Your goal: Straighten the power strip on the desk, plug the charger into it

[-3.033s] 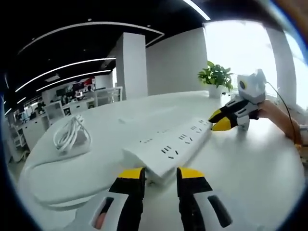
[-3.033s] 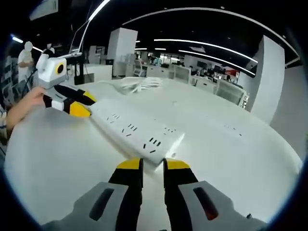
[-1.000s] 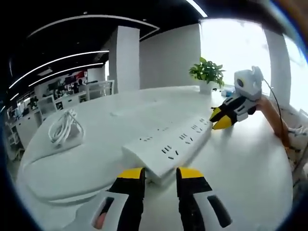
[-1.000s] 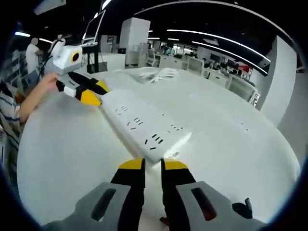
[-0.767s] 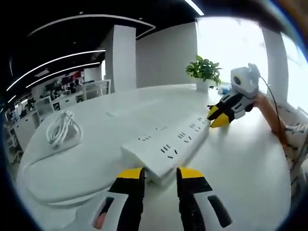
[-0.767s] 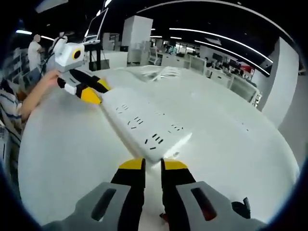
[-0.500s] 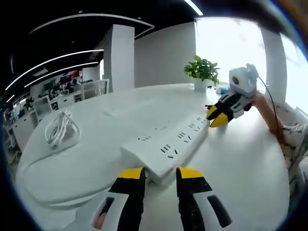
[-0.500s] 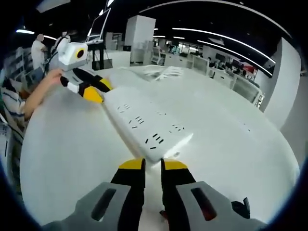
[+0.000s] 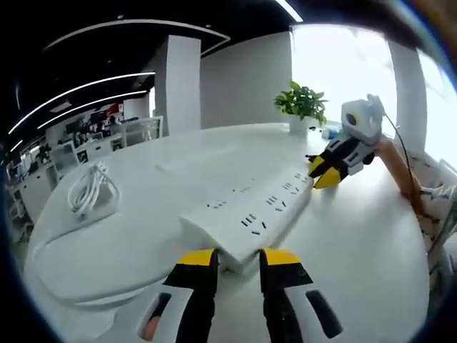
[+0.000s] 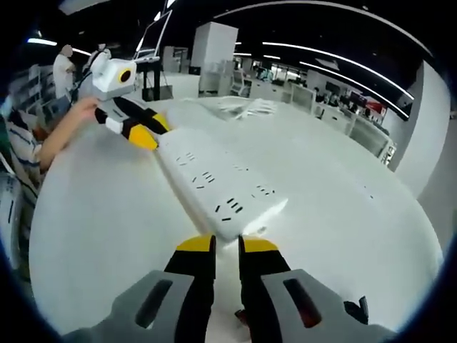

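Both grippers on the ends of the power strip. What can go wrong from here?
1. The left gripper and right gripper each meet only an end of the power strip; uneven pushing may skew it.
2. The charger with its coiled cable lies apart; a swinging strip might tug its trailing cord toward it.

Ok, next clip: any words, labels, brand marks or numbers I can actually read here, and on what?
None can be read.
power strip: socket slots only; no legible print on it in either view.
red sign in the far office, left gripper view: a red patch, too small and blurred to read.
left hand-held gripper and right hand-held gripper: plain yellow and black fingertips, no text.
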Demonstrator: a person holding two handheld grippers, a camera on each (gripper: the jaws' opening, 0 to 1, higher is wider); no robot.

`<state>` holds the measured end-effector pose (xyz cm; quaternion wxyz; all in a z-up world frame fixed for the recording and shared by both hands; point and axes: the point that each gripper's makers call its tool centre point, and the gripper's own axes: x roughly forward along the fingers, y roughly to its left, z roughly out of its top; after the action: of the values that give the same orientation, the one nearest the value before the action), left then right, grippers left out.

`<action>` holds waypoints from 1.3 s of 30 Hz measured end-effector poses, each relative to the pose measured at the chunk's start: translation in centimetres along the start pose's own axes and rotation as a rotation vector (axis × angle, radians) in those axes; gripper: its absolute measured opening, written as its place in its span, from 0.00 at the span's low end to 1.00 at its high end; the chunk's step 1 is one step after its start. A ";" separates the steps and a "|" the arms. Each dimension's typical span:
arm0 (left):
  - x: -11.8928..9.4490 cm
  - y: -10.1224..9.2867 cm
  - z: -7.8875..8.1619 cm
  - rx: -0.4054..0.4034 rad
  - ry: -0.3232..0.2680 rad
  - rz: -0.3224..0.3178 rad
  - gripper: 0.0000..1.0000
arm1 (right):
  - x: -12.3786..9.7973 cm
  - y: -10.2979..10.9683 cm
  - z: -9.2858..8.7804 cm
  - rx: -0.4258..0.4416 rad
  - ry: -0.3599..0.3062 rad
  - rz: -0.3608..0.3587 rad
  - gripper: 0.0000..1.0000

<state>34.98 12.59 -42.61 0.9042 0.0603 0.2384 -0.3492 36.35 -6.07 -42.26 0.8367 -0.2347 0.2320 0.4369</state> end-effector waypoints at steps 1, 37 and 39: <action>0.0 0.0 0.0 0.007 0.001 0.001 0.24 | 0.0 0.0 0.0 0.001 0.000 0.000 0.12; -0.9 -0.2 0.9 0.087 -0.019 0.033 0.27 | -9.2 -10.7 0.4 0.179 -0.232 -0.276 0.14; -1.0 0.1 1.3 0.064 -0.042 0.039 0.27 | -9.6 -11.4 -0.6 0.172 -0.196 -0.312 0.14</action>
<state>34.85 12.91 -40.98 0.9133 0.0864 0.2069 -0.3401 40.92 -18.16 -34.90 0.9298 -0.1516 0.1468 0.3015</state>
